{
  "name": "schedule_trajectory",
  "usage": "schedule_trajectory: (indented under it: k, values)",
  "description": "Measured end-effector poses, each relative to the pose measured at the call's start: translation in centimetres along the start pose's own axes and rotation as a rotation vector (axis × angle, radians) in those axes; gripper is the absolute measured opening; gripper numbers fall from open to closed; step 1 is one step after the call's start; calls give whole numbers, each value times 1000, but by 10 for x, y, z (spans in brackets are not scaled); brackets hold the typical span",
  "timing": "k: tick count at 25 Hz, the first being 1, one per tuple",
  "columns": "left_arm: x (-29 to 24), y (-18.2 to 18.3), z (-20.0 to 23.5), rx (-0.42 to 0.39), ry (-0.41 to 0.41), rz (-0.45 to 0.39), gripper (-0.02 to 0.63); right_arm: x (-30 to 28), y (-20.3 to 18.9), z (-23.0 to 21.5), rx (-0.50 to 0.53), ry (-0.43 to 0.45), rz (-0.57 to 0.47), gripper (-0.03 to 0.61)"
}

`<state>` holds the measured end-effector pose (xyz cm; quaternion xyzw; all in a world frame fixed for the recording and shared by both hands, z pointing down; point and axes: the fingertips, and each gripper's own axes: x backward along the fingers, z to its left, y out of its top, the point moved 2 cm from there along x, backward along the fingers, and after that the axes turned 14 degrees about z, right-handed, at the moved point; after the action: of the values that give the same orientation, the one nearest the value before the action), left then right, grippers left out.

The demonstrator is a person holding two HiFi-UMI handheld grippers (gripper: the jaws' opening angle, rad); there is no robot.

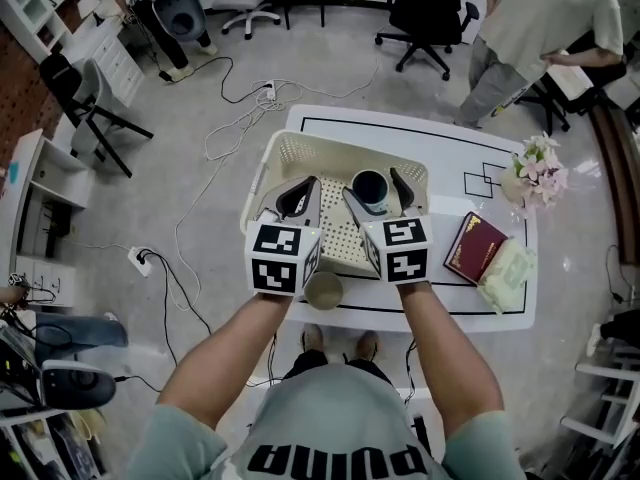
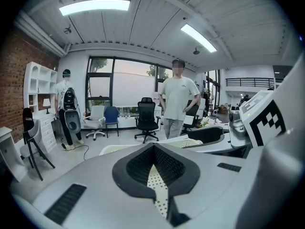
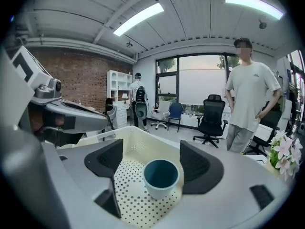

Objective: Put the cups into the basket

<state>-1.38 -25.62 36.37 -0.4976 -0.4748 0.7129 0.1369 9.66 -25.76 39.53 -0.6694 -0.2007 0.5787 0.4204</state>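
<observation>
Just outside the basket's (image 1: 262, 173) near wall, a tan cup (image 1: 323, 290) is standing on the white bench (image 1: 420, 138). Above the basket's perforated floor, the left gripper (image 2: 153, 150) is hanging with its fingers pressed together, empty. Beside it, the right gripper's (image 3: 156, 160) fingers are standing spread either side of a blue-lined cup (image 3: 161, 179), which is sitting upright inside the basket.

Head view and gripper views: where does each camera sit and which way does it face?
Head view: on the head, steeply down onto basket and table; forearms, left gripper, right gripper show.
Left gripper view: on that gripper, along its shut jaws over the basket into the room.
Right gripper view: along its open jaws, cup between them.
Both gripper views share the standing person.
</observation>
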Motion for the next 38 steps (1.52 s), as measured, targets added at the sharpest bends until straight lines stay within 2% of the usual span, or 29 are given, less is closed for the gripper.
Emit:
schedule_trajectory:
  k: [10,11,14,18,20,26,38]
  values:
    - [47,-20,-25,-39,14,-35,5,53,-20,27,-4,37,-37,372]
    - [52,-22,-29,-44,17,-39,5,59,-23,29,-5,34,-46,349]
    - [66,-31,-38,-47,20,-49,6,76,-29,32,-9,25,-76,214]
    - [81,-38,-51,-46,12,-70,5,97,-37,36,-20,27,-99,86]
    - [88,-42,-58,-46,5,-80,5,106,-41,40,-17,34,-103,50]
    - [110,-58,-78,-53,-4,-105,5,133,-59,55,-12,71,-82,17]
    - [148,-87,-103,-36,-15,-110,5,179,-96,75,13,100,-26,17]
